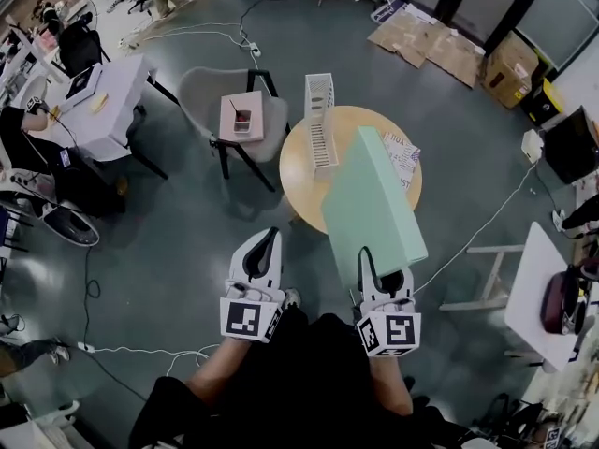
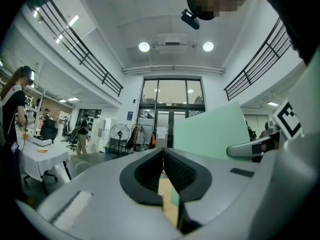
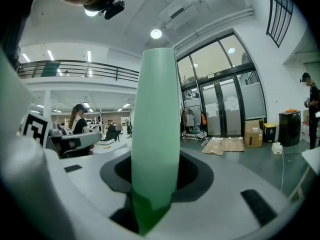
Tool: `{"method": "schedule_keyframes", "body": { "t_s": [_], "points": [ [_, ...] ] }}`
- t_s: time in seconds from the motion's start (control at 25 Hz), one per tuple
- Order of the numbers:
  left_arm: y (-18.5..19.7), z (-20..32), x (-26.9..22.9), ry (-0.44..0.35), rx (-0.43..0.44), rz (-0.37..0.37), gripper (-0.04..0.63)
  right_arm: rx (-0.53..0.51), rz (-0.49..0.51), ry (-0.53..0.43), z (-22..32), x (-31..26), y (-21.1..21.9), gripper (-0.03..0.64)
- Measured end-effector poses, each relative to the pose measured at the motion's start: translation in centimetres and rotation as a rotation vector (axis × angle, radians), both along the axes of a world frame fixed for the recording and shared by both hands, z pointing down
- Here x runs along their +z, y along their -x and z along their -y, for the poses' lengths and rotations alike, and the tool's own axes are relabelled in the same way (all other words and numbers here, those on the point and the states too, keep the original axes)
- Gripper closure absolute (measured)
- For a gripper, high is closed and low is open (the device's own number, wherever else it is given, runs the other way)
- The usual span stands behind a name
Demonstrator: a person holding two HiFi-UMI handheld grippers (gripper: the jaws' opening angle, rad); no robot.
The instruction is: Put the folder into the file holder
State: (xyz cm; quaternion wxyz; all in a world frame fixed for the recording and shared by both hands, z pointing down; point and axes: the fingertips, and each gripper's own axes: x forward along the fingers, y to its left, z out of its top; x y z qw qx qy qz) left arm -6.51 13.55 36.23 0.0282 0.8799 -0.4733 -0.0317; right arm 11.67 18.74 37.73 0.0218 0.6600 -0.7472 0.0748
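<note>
A thick mint-green folder stands on edge in my right gripper, which is shut on its near end; it reaches out over the round wooden table. In the right gripper view the folder fills the gap between the jaws. A white slatted file holder rests on the table's far left part. My left gripper hangs left of the folder, jaws together with nothing between them. In the left gripper view the folder shows at the right.
Printed papers lie on the table behind the folder. A grey chair bearing a pink box stands left of the table. Cardboard sheets lie on the floor beyond. White desks stand at far left and right.
</note>
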Motion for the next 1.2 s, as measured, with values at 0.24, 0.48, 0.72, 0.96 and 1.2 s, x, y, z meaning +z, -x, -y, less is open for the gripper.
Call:
{"method": "schedule_keyframes", "body": {
  "t_s": [0.24, 0.48, 0.72, 0.96, 1.2],
  "points": [
    [-0.1, 2.9, -0.2, 0.007, 0.001, -0.014, 0.588, -0.001, -0.006, -0.015, 3.5, -0.8, 0.0, 0.474],
    [-1.2, 6.1, 0.3, 0.012, -0.025, -0.007, 0.588, -0.028, 0.001, -0.022, 7.5, -0.5, -1.2, 0.474],
    [-3.7, 10.1, -0.1, 0.005, -0.055, -0.008, 0.588, -0.067, 0.000, -0.029, 12.1, -0.6, -3.5, 0.474],
    [-7.1, 14.1, -0.8, 0.000, -0.092, -0.008, 0.588, -0.116, 0.010, -0.045, 17.0, -1.2, -6.5, 0.474],
    [-9.8, 16.0, -1.1, 0.002, -0.127, -0.028, 0.588, -0.170, 0.013, -0.055, 20.1, -0.9, -8.5, 0.474]
  ]
}}
